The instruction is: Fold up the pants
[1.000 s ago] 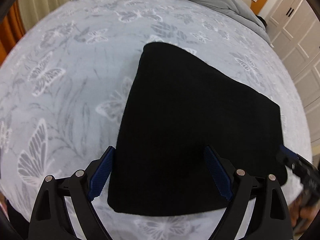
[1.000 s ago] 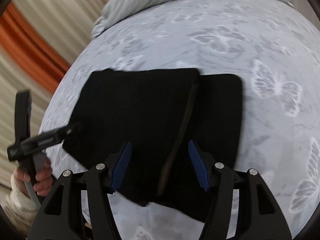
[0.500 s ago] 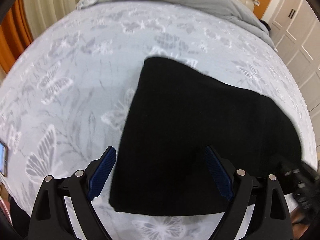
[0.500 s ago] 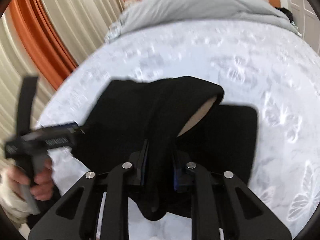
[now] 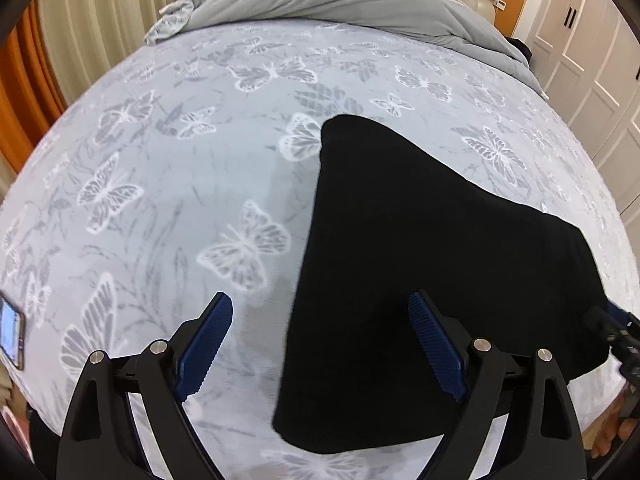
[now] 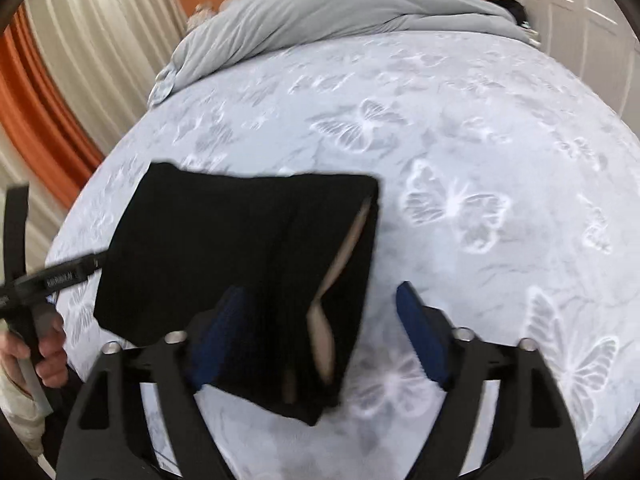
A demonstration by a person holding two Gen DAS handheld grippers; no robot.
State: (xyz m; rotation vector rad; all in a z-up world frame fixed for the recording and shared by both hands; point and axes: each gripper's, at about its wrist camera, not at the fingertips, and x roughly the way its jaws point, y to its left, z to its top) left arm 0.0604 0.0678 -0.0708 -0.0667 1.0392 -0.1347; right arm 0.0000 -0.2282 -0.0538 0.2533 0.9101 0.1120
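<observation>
The black pants lie folded into a compact stack on the butterfly-print bed sheet. My left gripper is open and empty, hovering over the stack's near left edge. In the right wrist view the pants show a folded top layer with a pale inner lining along its right edge. My right gripper is open, with the stack's near corner between its fingers. The left gripper shows at the left of that view.
A grey duvet is bunched at the head of the bed. A phone lies at the bed's left edge. White wardrobe doors stand to the right, curtains to the left.
My right gripper closed on the pants' right part, carried it over the stack, and has now opened and let it go. My left gripper drifted left and back.
</observation>
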